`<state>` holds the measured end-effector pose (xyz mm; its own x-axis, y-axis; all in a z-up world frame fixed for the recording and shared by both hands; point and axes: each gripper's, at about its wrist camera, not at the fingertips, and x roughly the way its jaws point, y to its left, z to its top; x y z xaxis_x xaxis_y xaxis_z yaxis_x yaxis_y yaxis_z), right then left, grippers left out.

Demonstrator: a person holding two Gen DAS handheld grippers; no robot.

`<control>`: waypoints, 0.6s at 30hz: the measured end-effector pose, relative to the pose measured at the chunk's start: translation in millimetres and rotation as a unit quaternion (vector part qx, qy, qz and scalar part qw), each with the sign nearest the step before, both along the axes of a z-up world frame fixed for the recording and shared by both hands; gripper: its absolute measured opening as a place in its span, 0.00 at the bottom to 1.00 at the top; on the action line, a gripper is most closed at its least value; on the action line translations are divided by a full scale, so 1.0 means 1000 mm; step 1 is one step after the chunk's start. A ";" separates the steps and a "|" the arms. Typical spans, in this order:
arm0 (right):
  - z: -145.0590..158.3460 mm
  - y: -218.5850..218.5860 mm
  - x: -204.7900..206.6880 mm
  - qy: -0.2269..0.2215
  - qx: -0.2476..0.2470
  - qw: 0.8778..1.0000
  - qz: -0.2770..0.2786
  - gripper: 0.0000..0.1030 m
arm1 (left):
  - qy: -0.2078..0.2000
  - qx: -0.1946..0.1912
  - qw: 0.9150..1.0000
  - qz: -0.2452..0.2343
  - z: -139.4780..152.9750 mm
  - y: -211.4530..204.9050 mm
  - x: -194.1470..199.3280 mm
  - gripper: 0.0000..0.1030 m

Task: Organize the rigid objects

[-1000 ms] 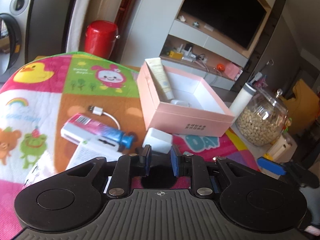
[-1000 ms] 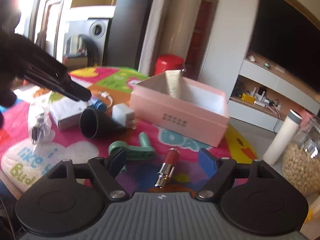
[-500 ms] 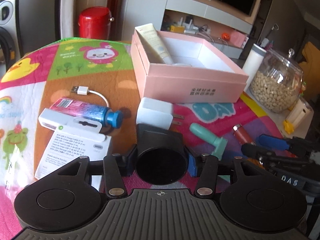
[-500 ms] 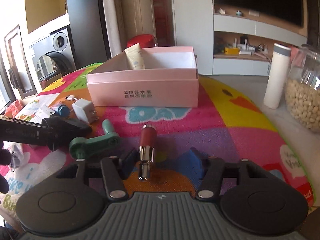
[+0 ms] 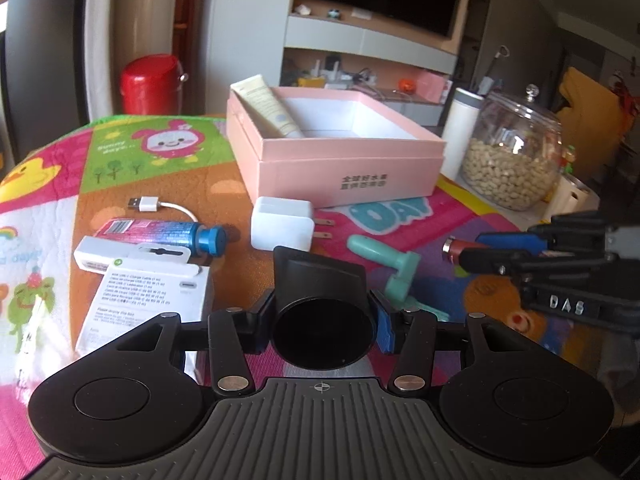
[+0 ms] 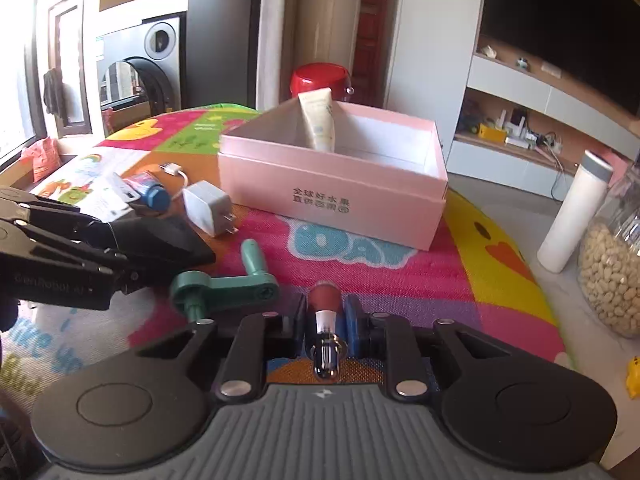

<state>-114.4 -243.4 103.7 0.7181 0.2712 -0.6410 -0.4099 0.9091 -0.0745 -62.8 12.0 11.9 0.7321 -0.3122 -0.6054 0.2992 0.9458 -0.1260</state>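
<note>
My left gripper point(image 5: 322, 318) is shut on a black funnel-shaped nozzle point(image 5: 320, 300), held just above the colourful mat; it also shows in the right wrist view point(image 6: 168, 240). My right gripper point(image 6: 323, 320) is shut on a red lipstick point(image 6: 324, 308), also seen in the left wrist view point(image 5: 460, 246). The open pink box point(image 5: 344, 172) stands behind, with a cream tube point(image 5: 268, 108) leaning in its corner. A white charger point(image 5: 282, 226), a green crank handle point(image 5: 394, 268), a blue-capped tube point(image 5: 176, 234) and a white cable pack point(image 5: 148, 292) lie on the mat.
A glass jar of beans point(image 5: 512, 156) and a white bottle point(image 5: 460, 132) stand right of the box, off the mat. A red canister point(image 5: 154, 84) stands behind the table. A USB cable point(image 5: 156, 204) lies left of the charger.
My left gripper went from shut and empty to gripping the black nozzle. My right gripper moved over the lipstick and closed on it.
</note>
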 end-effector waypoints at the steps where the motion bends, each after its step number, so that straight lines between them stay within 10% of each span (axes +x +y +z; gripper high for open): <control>1: 0.004 -0.002 -0.005 -0.002 0.003 1.000 0.002 0.19 | -0.005 0.000 1.000 -0.005 0.002 0.001 -0.006 0.52; 10: 0.051 -0.020 -0.028 -0.042 0.039 0.998 -0.007 0.19 | -0.047 -0.069 0.996 -0.032 0.059 0.011 -0.014 0.52; 18: 0.133 -0.031 0.030 -0.111 0.122 0.986 -0.015 0.19 | -0.132 -0.141 0.980 -0.052 0.172 0.001 0.080 0.52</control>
<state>-84.5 -274.0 236.3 0.8437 0.3740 -0.3851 -0.3805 0.9227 0.0624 17.4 12.7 183.6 0.8068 -0.5211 -0.2785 0.4499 0.8473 -0.2823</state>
